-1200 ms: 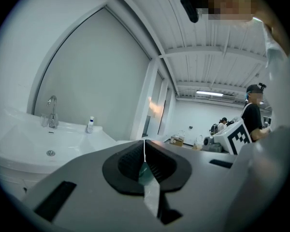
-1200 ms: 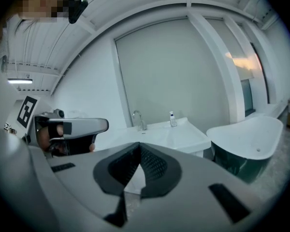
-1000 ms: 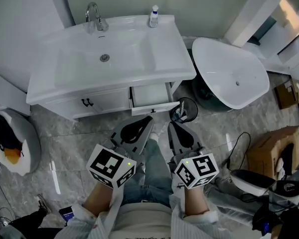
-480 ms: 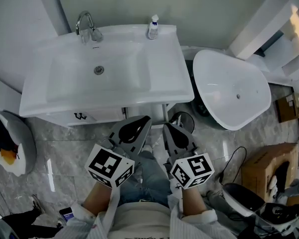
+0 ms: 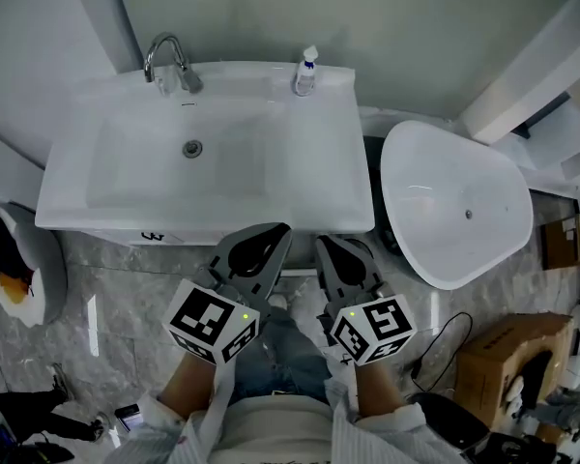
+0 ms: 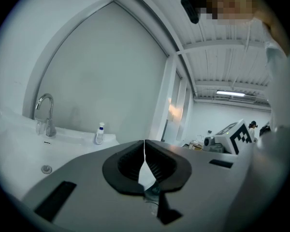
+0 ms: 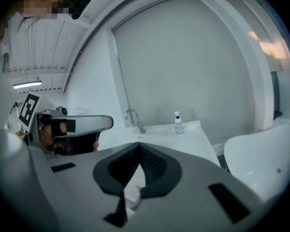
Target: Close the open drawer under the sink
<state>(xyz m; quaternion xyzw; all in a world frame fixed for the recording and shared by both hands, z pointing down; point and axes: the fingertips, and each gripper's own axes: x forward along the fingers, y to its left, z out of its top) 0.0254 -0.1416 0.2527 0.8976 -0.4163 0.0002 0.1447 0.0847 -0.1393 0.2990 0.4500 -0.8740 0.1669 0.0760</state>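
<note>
A: Looking for the drawer (image 5: 298, 272): tucked under the front lip of the sink (image 5: 340, 196), right of middle, just ahead of both sets of jaw tips. Only a thin pale strip in the head view, likely its front; all else hidden by the rim. Cannot tell how far out.

B: Pointing which way?

A: Judging by the cabinet (image 5: 188, 239), long axis left to right, parallel to the sink's front edge. Face toward the knees, travel straight back toward the wall (image 5: 367, 17).

B: And the left hand-held gripper (image 5: 278, 232)?

A: Jaws pressed together, nothing between them, tips over the sink's lip. Same for the right hand-held gripper (image 5: 323, 246): closed tight, empty, just beside the left one.

B: Best way to do the push?

A: Probably no gripping needed. Lower the closed tips to the drawer face, near its middle. Press square to the front so as not to rack it on its runners. Ease off at the end, then check for a flush line with the front bearing the dark handle (image 5: 153, 236).

B: Anything nearby to mind?

A: Faucet (image 5: 164, 61) and soap bottle (image 5: 306, 72) at the sink's back, well apart. White tub (image 5: 454, 211) to the right, cardboard box (image 5: 498, 361) on the floor (image 5: 126, 298) beyond.
</note>
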